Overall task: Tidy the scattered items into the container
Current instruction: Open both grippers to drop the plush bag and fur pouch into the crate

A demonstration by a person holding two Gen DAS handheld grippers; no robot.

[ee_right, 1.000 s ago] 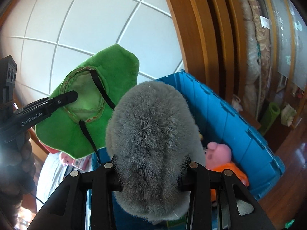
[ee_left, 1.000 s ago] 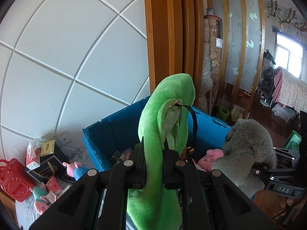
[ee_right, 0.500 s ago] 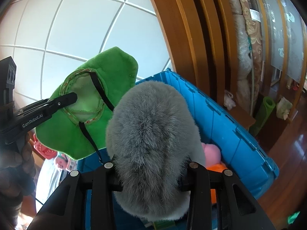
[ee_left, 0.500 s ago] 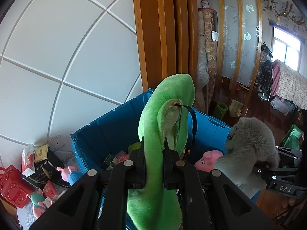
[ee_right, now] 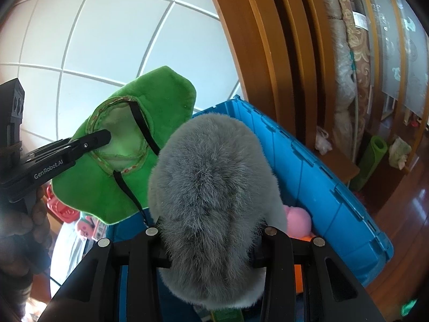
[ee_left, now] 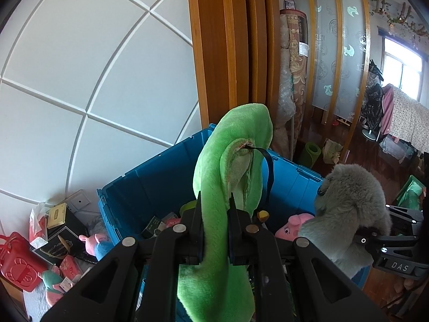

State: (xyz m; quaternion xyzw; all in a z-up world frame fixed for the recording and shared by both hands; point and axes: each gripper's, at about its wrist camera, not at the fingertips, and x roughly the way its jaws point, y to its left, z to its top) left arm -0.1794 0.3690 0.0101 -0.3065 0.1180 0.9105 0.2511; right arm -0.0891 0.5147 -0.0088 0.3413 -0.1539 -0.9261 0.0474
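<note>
Red bag [ee_left: 16, 263], boxes and pig toys beside blue bin [ee_left: 161, 177]. Left gripper [ee_left: 214, 214] jaws clamping floppy green plush [ee_left: 228, 161]; right gripper [ee_right: 211, 233] jaws clamping fluffy grey plush [ee_right: 211, 182].

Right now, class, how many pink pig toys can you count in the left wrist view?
2. One pink pig toy lies inside the blue bin, beside the gray plush. Another pig toy lies outside the bin at its left. Others may be hidden behind the green plush.
</note>
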